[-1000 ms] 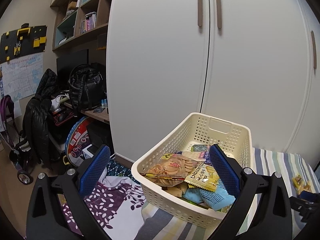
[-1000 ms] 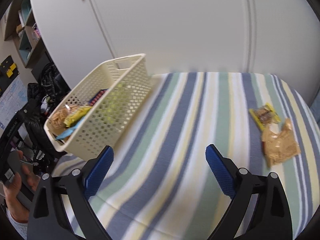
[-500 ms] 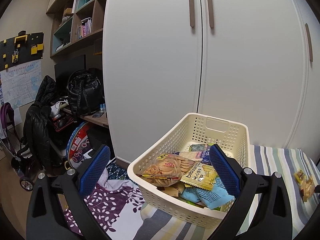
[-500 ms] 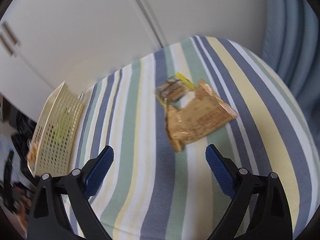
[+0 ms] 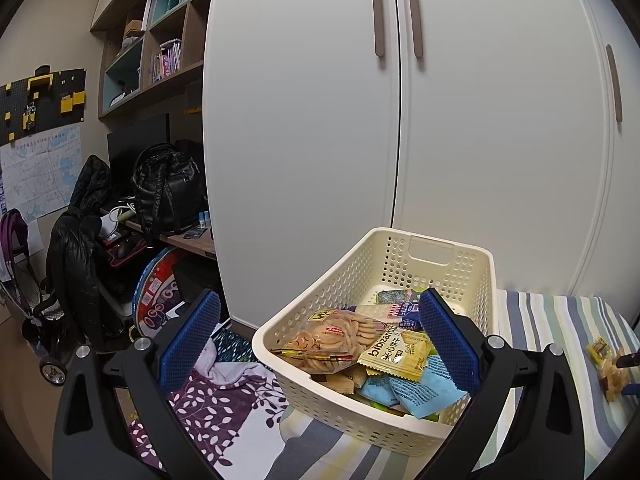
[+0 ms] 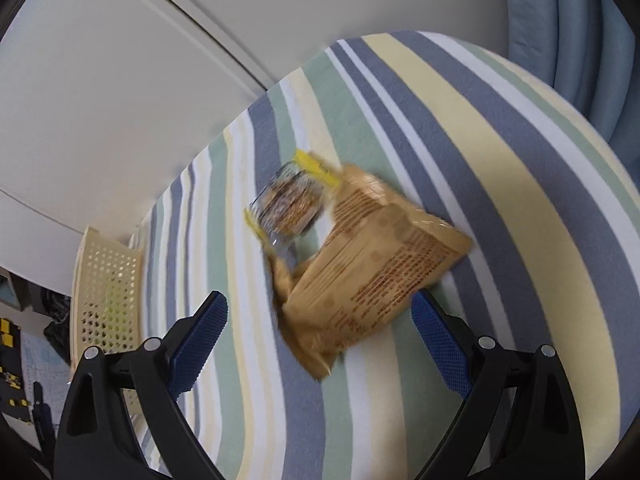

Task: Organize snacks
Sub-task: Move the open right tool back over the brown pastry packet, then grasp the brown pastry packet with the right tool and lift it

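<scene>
Though blurred, right claw [image 6: 318,336] wide over tan packet [image 6: 372,280], apparently clear

text: "bibizan" | on: yellow snack packet [image 5: 394,354] | where: cream basket [image 5: 340,292]

Our left wrist camera looks level along its tongs [image 5: 318,340], spread wide, at the cream basket [image 5: 352,280] close ahead at 12 o'clock, white wardrobe doors [image 5: 400,120] behind it. Our right wrist camera tilts down over the striped bed cover [image 6: 500,160], its tongs [image 6: 320,332] hanging near a tan snack packet [image 6: 372,264]. Both views share the basket, at 9 o'clock in the right one, and that packet, at 3 o'clock in the left one.
</scene>
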Action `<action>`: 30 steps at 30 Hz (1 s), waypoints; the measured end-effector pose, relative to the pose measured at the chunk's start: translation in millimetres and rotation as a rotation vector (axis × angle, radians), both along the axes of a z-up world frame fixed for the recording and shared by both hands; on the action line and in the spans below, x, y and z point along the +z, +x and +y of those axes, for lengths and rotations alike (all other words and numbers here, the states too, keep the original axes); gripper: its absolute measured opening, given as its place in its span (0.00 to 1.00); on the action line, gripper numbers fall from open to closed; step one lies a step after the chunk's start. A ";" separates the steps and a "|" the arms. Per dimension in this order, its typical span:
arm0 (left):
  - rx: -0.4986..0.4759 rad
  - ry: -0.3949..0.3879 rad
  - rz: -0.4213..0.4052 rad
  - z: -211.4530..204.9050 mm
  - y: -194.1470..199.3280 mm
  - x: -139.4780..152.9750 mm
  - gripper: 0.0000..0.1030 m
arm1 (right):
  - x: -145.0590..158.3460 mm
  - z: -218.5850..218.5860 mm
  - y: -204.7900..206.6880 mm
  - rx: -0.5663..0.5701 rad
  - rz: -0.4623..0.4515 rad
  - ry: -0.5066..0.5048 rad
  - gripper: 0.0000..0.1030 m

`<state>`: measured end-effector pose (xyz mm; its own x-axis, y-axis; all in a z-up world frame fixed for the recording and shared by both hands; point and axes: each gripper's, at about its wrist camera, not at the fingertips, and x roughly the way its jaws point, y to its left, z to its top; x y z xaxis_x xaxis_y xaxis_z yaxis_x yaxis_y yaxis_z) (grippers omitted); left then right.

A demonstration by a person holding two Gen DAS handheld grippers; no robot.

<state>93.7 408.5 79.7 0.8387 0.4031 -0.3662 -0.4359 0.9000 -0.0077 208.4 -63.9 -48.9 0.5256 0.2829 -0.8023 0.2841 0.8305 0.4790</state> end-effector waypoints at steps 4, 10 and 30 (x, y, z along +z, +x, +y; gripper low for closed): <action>-0.002 0.008 -0.002 -2.4 0.0 -0.2 0.98 | -1.4 -2.1 17.0 0.005 0.009 -0.075 0.90; -0.002 0.038 -0.002 -9.2 0.6 -0.5 0.98 | 1.4 8.2 37.2 0.080 0.028 -0.259 0.68; -0.295 0.045 0.016 -73.5 12.3 34.9 0.98 | -2.0 20.6 28.2 0.354 0.056 -0.432 0.71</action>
